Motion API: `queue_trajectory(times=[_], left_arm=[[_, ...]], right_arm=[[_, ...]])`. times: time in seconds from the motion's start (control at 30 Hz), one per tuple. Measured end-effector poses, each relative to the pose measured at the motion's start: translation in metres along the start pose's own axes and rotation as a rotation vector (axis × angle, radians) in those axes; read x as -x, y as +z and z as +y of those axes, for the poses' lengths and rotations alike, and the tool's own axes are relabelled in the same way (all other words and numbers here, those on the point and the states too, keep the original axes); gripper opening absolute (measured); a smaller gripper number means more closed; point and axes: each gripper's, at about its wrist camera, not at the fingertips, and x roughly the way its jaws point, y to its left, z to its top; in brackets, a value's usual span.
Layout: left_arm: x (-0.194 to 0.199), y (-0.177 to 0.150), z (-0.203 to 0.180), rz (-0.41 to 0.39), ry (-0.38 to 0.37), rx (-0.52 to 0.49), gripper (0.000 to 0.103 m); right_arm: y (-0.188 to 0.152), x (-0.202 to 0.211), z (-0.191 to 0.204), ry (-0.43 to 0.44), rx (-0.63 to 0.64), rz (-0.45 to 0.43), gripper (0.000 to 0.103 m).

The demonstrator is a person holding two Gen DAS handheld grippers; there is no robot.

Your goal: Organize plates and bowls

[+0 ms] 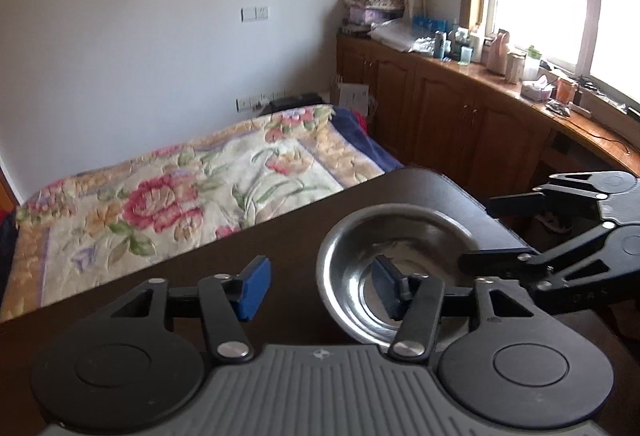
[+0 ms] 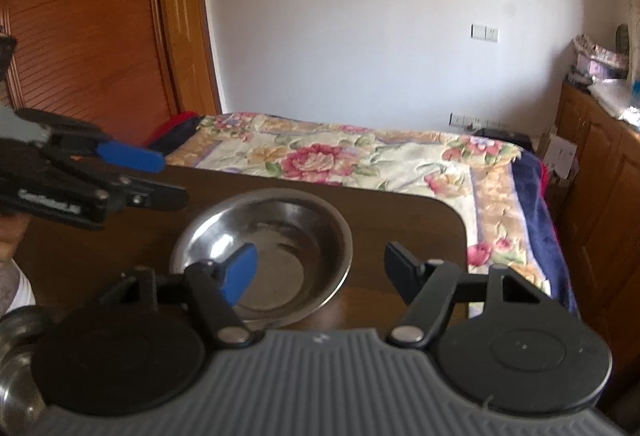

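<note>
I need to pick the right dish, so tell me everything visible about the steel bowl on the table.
The steel bowl is shallow, round and shiny, with a flat base and flared rim. It sits upright and looks empty on the dark table near its rounded corner. Both open grippers flank it; contact with either is unclear.

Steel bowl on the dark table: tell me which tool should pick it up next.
Probably either, with the right slightly favoured. The steel bowl sits low in both wrist views. Both the right tool and the left tool are open, each with one finger over the bowl, and the bowl looks more centred ahead of the right.
</note>
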Motion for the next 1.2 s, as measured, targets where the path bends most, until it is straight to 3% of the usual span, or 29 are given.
queue_trajectory(times=[0.27,0.37,0.4,0.47,0.53,0.83,1.2], left_arm=[[-0.026,-0.004,0.011,0.08,-0.025,0.032,0.046],[-0.03,-0.006,0.012,0.098,-0.06,0.053,0.033],[-0.03,-0.006,0.011,0.099,-0.077,0.058,0.021],[-0.03,-0.006,0.008,0.099,-0.084,0.063,0.021],[-0.029,-0.005,0.003,0.094,-0.07,0.048,0.021],[0.003,-0.005,-0.002,-0.006,-0.042,0.045,0.019],[0.076,-0.003,-0.013,-0.137,0.002,0.022,0.019]], right_arm=[[-0.004,-0.014,0.0,0.016,0.004,0.06,0.069],[-0.007,-0.019,-0.002,0.046,-0.028,0.091,0.055],[-0.008,-0.02,-0.004,0.061,-0.042,0.1,0.045],[-0.008,-0.021,-0.004,0.069,-0.06,0.106,0.042],[-0.009,-0.021,-0.003,0.084,-0.072,0.104,0.026],[-0.007,-0.01,0.001,0.025,-0.089,0.044,0.013],[0.01,0.044,0.035,-0.004,-0.013,-0.097,0.012]])
